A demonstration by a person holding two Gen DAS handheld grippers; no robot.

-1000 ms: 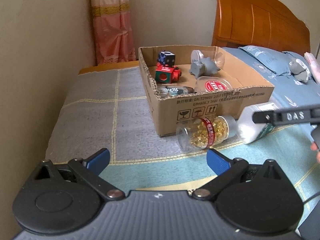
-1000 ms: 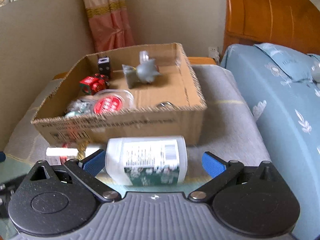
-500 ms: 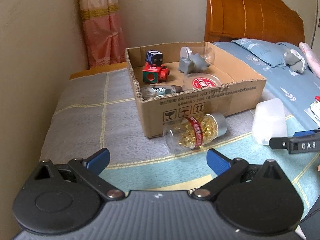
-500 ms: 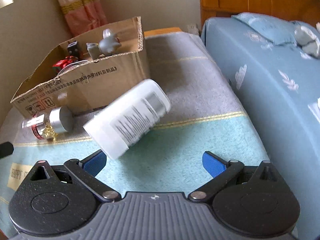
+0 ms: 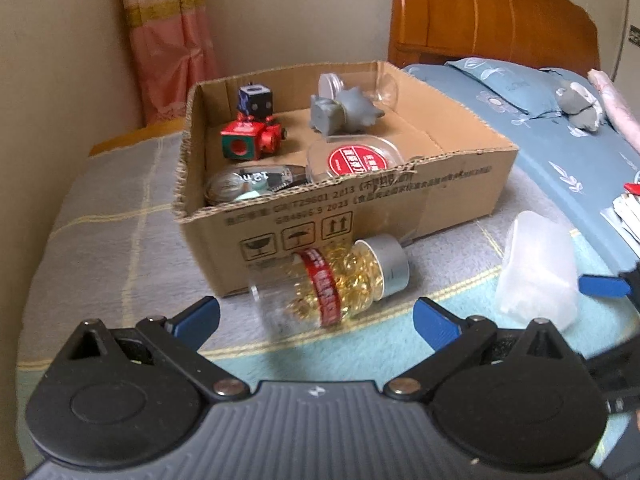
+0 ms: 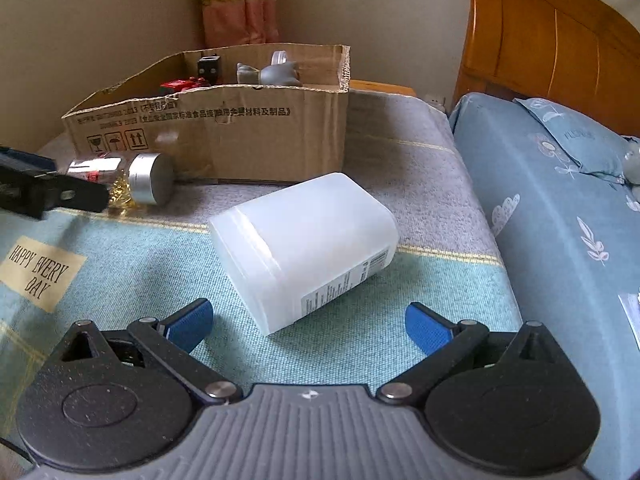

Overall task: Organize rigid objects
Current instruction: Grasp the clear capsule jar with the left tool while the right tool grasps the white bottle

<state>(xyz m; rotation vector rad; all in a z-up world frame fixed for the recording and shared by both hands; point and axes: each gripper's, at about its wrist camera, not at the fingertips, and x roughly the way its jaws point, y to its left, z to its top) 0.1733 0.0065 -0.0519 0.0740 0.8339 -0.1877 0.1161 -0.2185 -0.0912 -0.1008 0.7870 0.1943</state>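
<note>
Lying released: white bottle [image 6: 304, 248], previously gripped.

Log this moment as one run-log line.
left hand-held gripper: open, facing capsule jar | right hand-held gripper: open, facing white bottle | both lying outside box

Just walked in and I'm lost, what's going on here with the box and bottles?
A person holds two tongs, both open and empty. The left tongs face a capsule bottle lying against the cardboard box. The right tongs face a white bottle lying on the blanket. Neither is boxed yet.
</note>
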